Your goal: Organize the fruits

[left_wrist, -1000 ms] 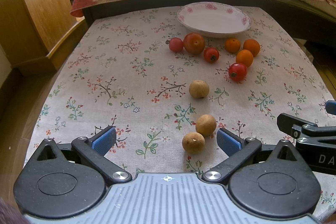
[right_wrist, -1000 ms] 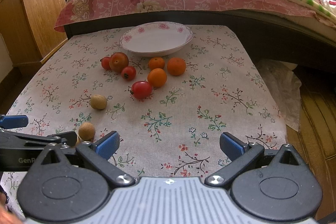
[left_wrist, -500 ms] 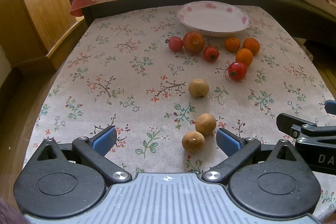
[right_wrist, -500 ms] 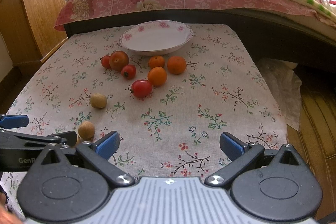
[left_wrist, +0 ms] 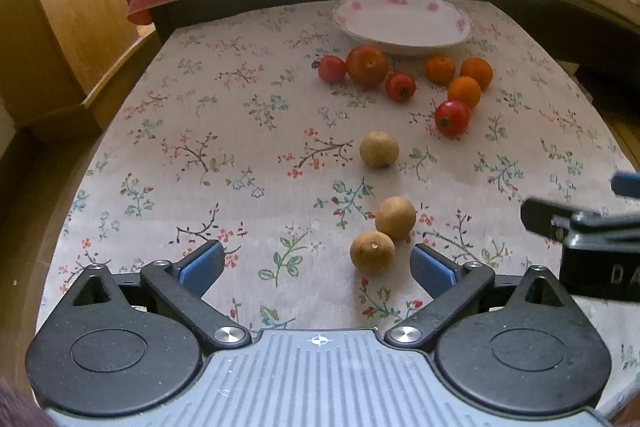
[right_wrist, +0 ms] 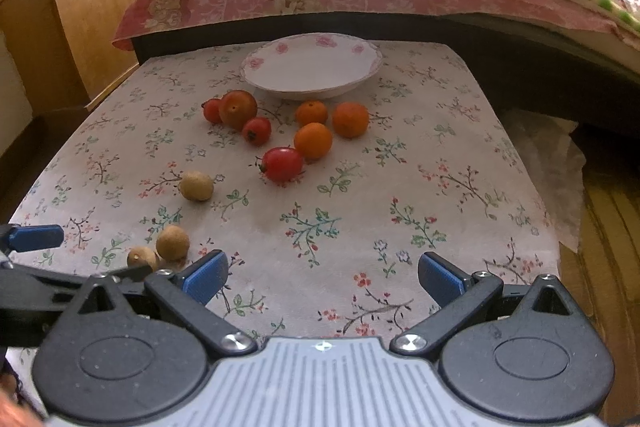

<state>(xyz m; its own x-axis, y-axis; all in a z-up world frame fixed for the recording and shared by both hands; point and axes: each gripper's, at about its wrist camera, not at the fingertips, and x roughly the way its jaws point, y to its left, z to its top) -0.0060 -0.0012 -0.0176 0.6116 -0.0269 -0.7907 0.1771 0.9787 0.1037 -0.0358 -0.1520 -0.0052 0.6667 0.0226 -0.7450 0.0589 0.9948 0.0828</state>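
Between the spread, empty fingers of the left gripper (left_wrist: 316,265), a brown fruit (left_wrist: 372,251) is lying at 1 o'clock, while the right gripper (right_wrist: 322,273) is hovering released

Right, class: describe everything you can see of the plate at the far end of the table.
The plate is a shallow, round white dish, seemingly glazed ceramic, with pink flowers printed round its gently scalloped rim. It holds nothing. It sits level on the floral tablecloth at the far edge, just before the bed's dark frame. The fruits lie on the cloth in front of it; the largest reddish one sits close by its near rim, and contact cannot be told.
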